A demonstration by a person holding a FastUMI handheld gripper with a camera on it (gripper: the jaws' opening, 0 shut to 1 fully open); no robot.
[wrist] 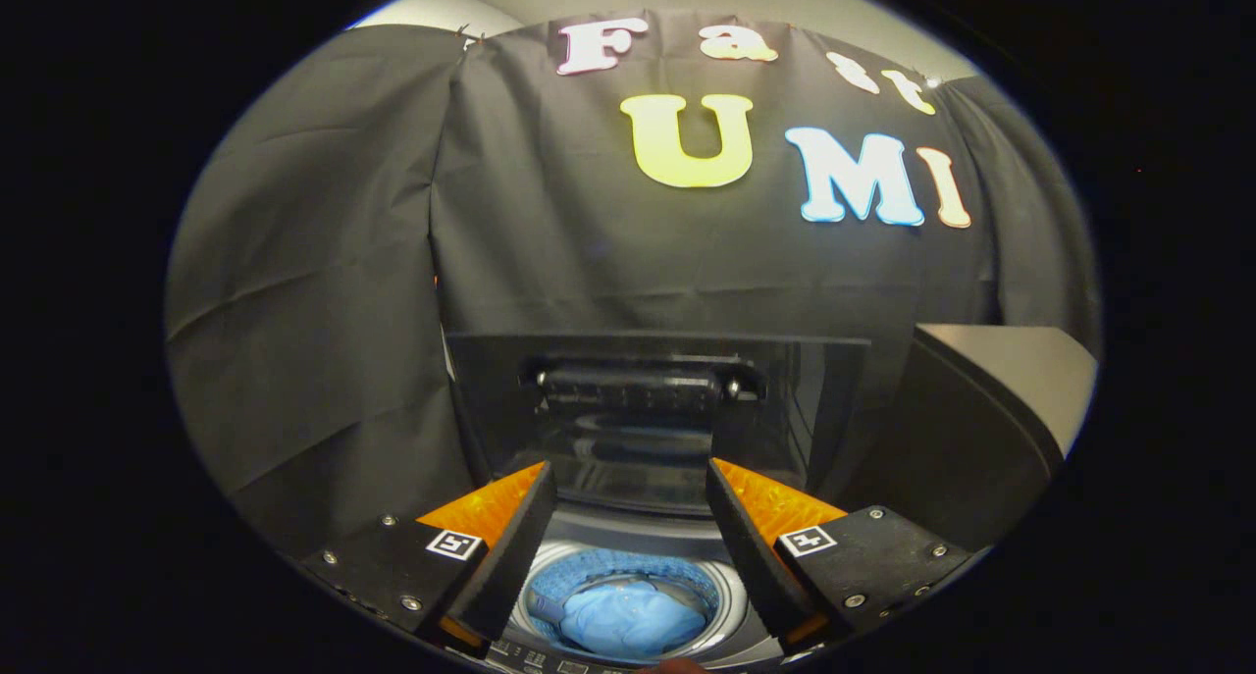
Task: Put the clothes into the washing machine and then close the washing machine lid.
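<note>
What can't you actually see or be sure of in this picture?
- Drum: its depth is hidden under the blue clothes.
- Control panel: markings too small.
- Raised lid: hinge hidden behind the open gripper.
- Box beside the machine: mostly cut off.

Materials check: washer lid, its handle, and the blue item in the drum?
Lid: looks like dark tinted glass or glossy plastic; it mirrors the drum. Handle: matte black plastic, ribbed. Blue item: soft cloth, creased and bunched, in a shiny metal-looking drum. The tool is open above it, holding nothing.
</note>
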